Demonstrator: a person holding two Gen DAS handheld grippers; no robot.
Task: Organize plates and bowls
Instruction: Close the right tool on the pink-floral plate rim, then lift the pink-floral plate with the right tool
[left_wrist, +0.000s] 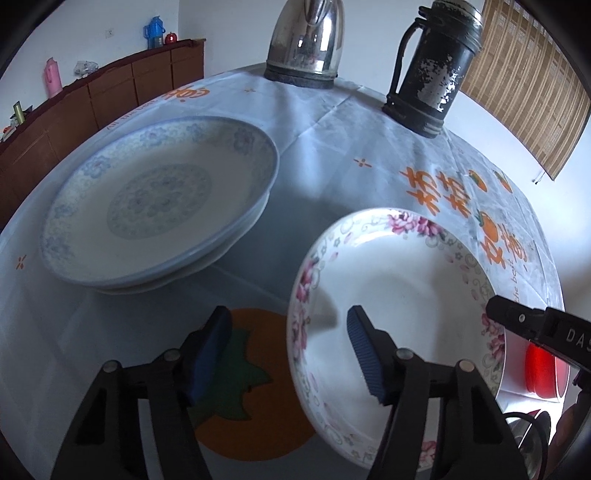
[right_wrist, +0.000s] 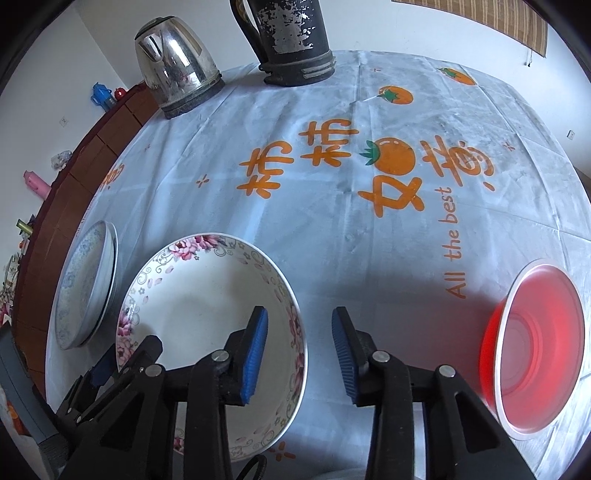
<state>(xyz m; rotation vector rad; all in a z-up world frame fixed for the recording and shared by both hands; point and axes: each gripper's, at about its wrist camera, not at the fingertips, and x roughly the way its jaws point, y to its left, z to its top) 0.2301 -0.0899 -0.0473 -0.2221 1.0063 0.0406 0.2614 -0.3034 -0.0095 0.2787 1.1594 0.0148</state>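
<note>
A white plate with pink flowers (left_wrist: 399, 291) lies on the tablecloth. My left gripper (left_wrist: 289, 314) straddles its left rim, one blue pad outside the plate and one over the inside, with a gap on both sides. My right gripper (right_wrist: 299, 314) straddles the opposite rim of the flowered plate (right_wrist: 199, 295) the same way, its pads apart from the rim. One of its fingers (left_wrist: 517, 319) shows at the right edge of the left wrist view. A stack of blue-patterned plates (left_wrist: 159, 199) sits to the left. A translucent red bowl (right_wrist: 535, 347) stands to the right.
A steel kettle (right_wrist: 177, 62) and a worn black thermos jug (right_wrist: 291, 37) stand at the far side of the table. A brown sideboard (left_wrist: 96, 96) with small items runs along the wall on the left. The white tablecloth (right_wrist: 332, 229) bears orange print.
</note>
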